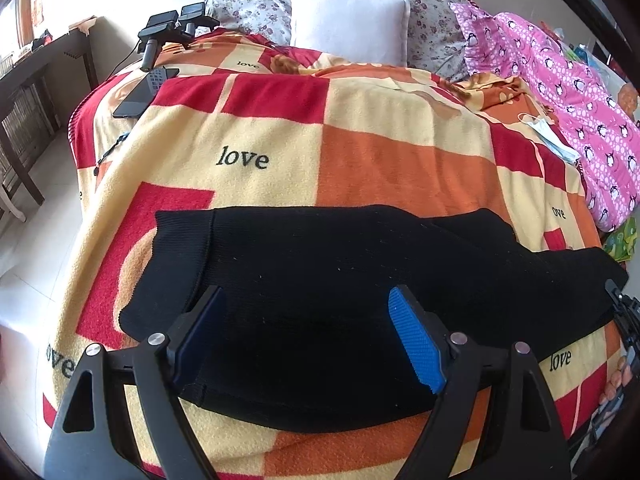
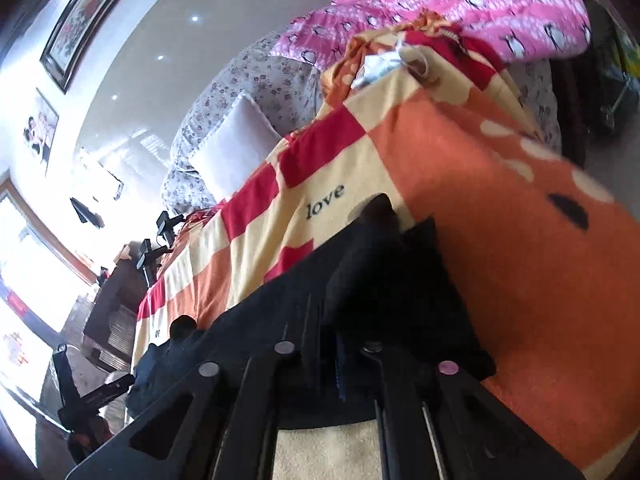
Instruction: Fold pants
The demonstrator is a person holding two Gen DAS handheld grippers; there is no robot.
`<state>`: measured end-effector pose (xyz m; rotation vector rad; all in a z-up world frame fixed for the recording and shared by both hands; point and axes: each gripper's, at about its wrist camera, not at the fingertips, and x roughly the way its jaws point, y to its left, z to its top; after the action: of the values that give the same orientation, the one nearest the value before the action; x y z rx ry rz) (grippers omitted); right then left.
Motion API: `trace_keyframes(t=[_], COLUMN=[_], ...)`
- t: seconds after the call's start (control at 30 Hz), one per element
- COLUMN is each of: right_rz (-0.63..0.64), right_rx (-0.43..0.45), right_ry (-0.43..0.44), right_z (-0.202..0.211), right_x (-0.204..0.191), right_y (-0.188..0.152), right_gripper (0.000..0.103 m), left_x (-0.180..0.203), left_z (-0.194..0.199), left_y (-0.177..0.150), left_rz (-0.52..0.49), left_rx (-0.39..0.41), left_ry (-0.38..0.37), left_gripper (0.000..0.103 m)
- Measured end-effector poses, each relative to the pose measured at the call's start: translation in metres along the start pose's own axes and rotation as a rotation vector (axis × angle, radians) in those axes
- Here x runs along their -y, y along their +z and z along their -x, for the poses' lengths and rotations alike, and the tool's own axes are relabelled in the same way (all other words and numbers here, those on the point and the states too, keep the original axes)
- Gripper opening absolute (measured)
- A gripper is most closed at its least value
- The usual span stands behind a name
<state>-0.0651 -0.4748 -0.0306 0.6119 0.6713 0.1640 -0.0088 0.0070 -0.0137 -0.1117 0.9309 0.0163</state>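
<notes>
Black pants (image 1: 320, 248) lie folded across the near part of a red, orange and cream checked blanket (image 1: 360, 140) on a bed. My left gripper (image 1: 308, 292) hovers over the middle of the pants, open, with its blue pads wide apart and nothing pinched. At the pants' right end sits my right gripper (image 1: 622, 312), held by a hand. In the right wrist view the picture is rolled sideways; the right gripper (image 2: 340, 332) is shut, its fingertips buried in a raised bunch of the black pants (image 2: 380, 264).
A white pillow (image 1: 348, 20) and floral bedding lie at the head of the bed. A pink penguin quilt (image 1: 560, 92) and a face mask (image 1: 548, 136) sit on the right. A phone (image 1: 134, 102) and a black device (image 1: 172, 26) rest far left. A dark wooden table (image 1: 32, 64) stands beside the bed.
</notes>
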Motion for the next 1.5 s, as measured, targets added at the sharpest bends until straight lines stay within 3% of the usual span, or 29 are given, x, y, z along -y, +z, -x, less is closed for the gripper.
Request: trace_keyframes(t=[0.13, 0.23, 0.33, 0.4, 0.47, 0.6, 0.63, 0.73, 0.9, 1.0, 1.07, 1.2, 1.23, 1.27, 1.33, 1.5], right_rz=[0.097, 0.143, 0.146, 0.182, 0.241, 0.359, 0.383, 0.494, 0.728, 0.872, 0.948, 1.188, 1.227, 1.231, 1.100, 0.927], right_rx=[0.011, -0.030, -0.090, -0.085, -0.100, -0.155, -0.170, -0.240, -0.331, -0.337, -0.352, -0.326, -0.305, -0.299, -0.351, -0.410], right_ry=[-0.042, -0.141, -0.253, -0.285, -0.293, -0.082, 0.016, 0.187, 0.343, 0.383, 0.392, 0.287, 0.241, 0.227, 0.281, 0.401], right_z=[0.028, 0.025, 0.006, 0.011, 0.019, 0.028, 0.022, -0.011, -0.064, -0.084, -0.094, -0.124, -0.131, -0.136, -0.146, -0.129], right_x=[-0.014, -0.013, -0.005, -0.012, -0.028, -0.083, -0.103, -0.159, -0.247, -0.284, -0.304, -0.332, -0.334, -0.334, -0.333, -0.331], right_y=[-0.003, -0.009, -0.016, -0.018, -0.021, -0.035, -0.043, -0.071, -0.123, -0.146, -0.161, -0.199, -0.204, -0.203, -0.190, -0.160], right_gripper=[0.004, 0.005, 0.021, 0.023, 0.033, 0.035, 0.035, 0.035, 0.041, 0.051, 0.051, 0.048, 0.042, 0.023, 0.009, 0.006], left_x=[-0.007, -0.017, -0.032, -0.045, -0.061, -0.083, -0.087, -0.091, -0.094, -0.095, -0.096, -0.095, -0.095, -0.095, -0.094, -0.091], left_z=[0.007, 0.012, 0.016, 0.019, 0.022, 0.019, 0.017, 0.012, 0.010, 0.003, -0.001, -0.009, -0.010, -0.011, -0.011, 0.007], left_y=[0.003, 0.003, 0.002, 0.001, 0.000, -0.001, -0.002, -0.004, -0.006, -0.004, -0.003, -0.002, -0.002, -0.002, -0.001, 0.000], left_rz=[0.005, 0.025, 0.052, 0.076, 0.107, 0.158, 0.166, 0.169, 0.154, 0.148, 0.149, 0.155, 0.159, 0.163, 0.163, 0.144], left_rx=[0.018, 0.032, 0.035, 0.038, 0.040, 0.032, 0.025, 0.007, 0.002, -0.007, -0.014, -0.025, -0.026, -0.028, -0.029, 0.010], left_ry=[0.007, 0.017, 0.036, 0.049, 0.065, 0.076, 0.077, 0.075, 0.082, 0.081, 0.072, 0.054, 0.050, 0.041, 0.035, 0.034], left_gripper=[0.083, 0.083, 0.083, 0.083, 0.083, 0.083, 0.083, 0.083, 0.083, 0.083, 0.083, 0.083, 0.083, 0.083, 0.083, 0.083])
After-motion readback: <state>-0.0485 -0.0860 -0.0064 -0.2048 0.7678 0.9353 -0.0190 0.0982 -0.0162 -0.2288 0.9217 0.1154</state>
